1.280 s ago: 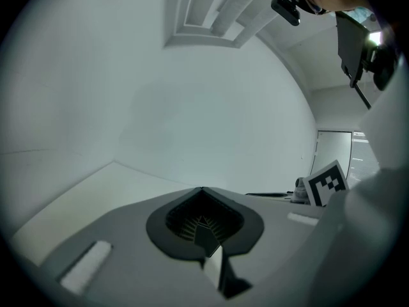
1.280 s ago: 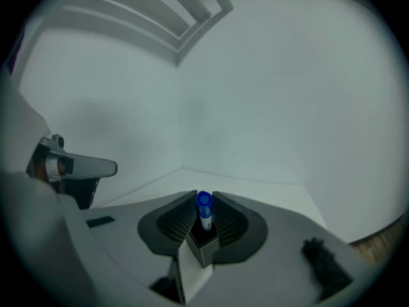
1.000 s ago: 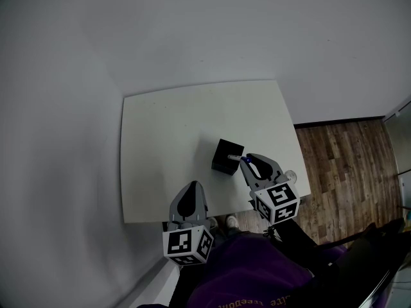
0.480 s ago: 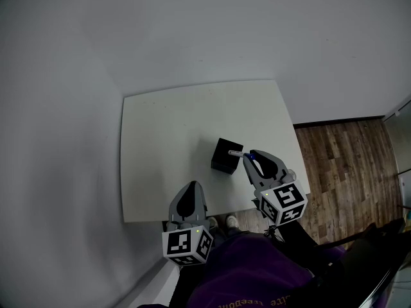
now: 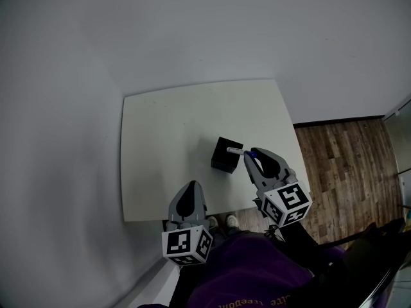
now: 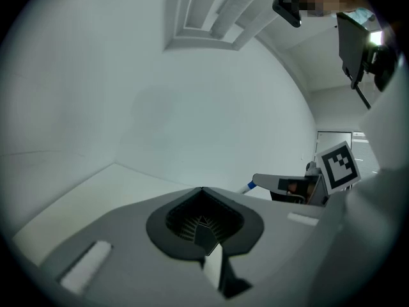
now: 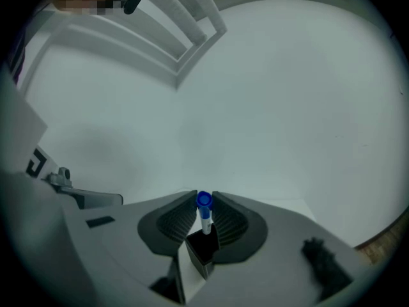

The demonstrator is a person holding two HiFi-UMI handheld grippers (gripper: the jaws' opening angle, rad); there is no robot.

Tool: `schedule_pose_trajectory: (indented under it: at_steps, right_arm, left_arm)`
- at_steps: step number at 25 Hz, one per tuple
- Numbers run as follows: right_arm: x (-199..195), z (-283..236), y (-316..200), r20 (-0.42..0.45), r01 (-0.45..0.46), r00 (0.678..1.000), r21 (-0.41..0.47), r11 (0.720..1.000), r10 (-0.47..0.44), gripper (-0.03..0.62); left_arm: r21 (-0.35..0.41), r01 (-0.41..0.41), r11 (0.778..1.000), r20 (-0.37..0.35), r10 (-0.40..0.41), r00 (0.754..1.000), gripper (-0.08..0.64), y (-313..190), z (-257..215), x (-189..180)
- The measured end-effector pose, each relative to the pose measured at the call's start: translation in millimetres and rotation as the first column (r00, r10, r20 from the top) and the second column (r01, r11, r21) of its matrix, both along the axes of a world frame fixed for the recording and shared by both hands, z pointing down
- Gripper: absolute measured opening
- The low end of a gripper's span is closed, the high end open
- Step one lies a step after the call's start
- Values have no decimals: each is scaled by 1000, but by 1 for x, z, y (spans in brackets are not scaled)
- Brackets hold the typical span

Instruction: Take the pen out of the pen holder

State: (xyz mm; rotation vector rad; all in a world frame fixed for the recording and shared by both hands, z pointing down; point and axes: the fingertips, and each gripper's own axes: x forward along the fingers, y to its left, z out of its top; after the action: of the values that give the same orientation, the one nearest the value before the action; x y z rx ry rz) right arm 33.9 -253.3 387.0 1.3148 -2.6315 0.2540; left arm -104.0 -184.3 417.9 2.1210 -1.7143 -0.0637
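Observation:
A black square pen holder [image 5: 225,156] stands on the white table [image 5: 173,117], right of its middle. My right gripper [image 5: 250,154] is just right of the holder, shut on a pen [image 5: 235,151] with a white body and a blue cap. In the right gripper view the blue-capped pen [image 7: 204,211] stands upright between the jaws of the right gripper [image 7: 204,198], its lower end at the mouth of the holder [image 7: 202,249]. My left gripper [image 5: 191,187] hangs shut and empty over the table's front edge. The left gripper [image 6: 202,190] shows nothing in its jaws.
The table sits in a corner of plain white walls. Wooden floor [image 5: 340,162] lies to the right of it. The person's purple clothing [image 5: 244,278] and a shoe [image 5: 232,222] show below the front edge.
My right gripper has risen and drifted slightly right with the pen, drawing it up out of the holder. The left gripper has stayed put.

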Motion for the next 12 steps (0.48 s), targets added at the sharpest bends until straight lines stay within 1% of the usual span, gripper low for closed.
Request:
schedule_pose_trajectory:
  at_steps: [7,12]
  right_arm:
    - [0,-13,1,37,-3,999,28,1000,2,80]
    - [-1,-20,1,45,-6,999,56,998,4,80]
  left_arm:
    - [6,-4,1000,8,4,1000,5,0,-1,-3]
    - [-1,-5,1000,3,5,1000,5,0,1,-4]
